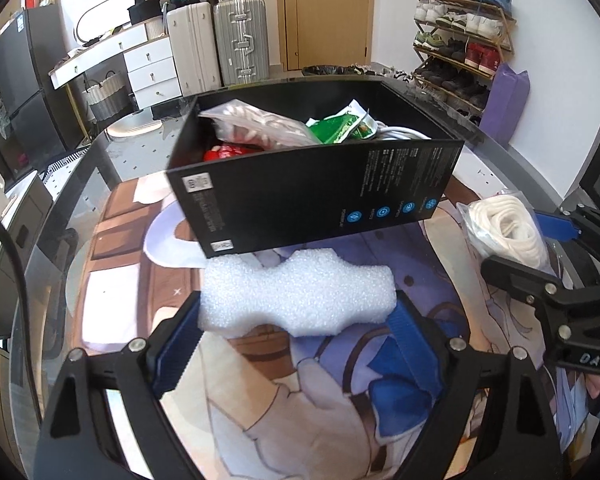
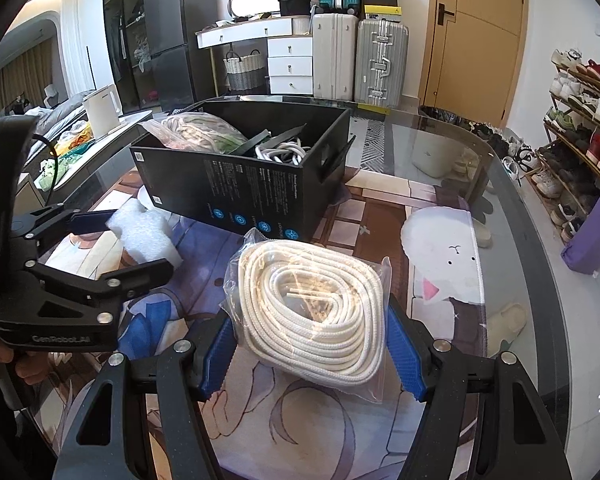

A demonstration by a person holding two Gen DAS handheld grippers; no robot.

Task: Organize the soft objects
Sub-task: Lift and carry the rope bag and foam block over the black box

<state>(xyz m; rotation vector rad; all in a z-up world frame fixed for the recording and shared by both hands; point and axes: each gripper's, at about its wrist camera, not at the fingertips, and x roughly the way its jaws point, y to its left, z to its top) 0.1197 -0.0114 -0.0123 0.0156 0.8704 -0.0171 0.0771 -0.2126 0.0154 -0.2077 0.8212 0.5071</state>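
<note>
Black box (image 2: 252,184) sits mid-table, open-topped, w/ a bagged rope bundle (image 2: 192,132), green packet (image 1: 340,128) & white cable (image 2: 280,150) inside. In front of box: bagged white rope coil (image 2: 312,312), right gripper (image 2: 312,354) clamped on it. Foam block (image 1: 296,298) just before box, left gripper (image 1: 296,344) clamped on its ends.

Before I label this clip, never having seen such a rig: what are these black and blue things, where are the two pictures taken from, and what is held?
Each is a hand-held two-finger tool with a camera looking along its fingers; a person carries one in each hand. The left view shows the left tool gripping a white foam piece at both ends. The right view shows the right tool closed on a bagged coil of white rope. Both sit over a printed mat on a glass table. Behind them stands an open black box, already holding other bagged items.
</note>
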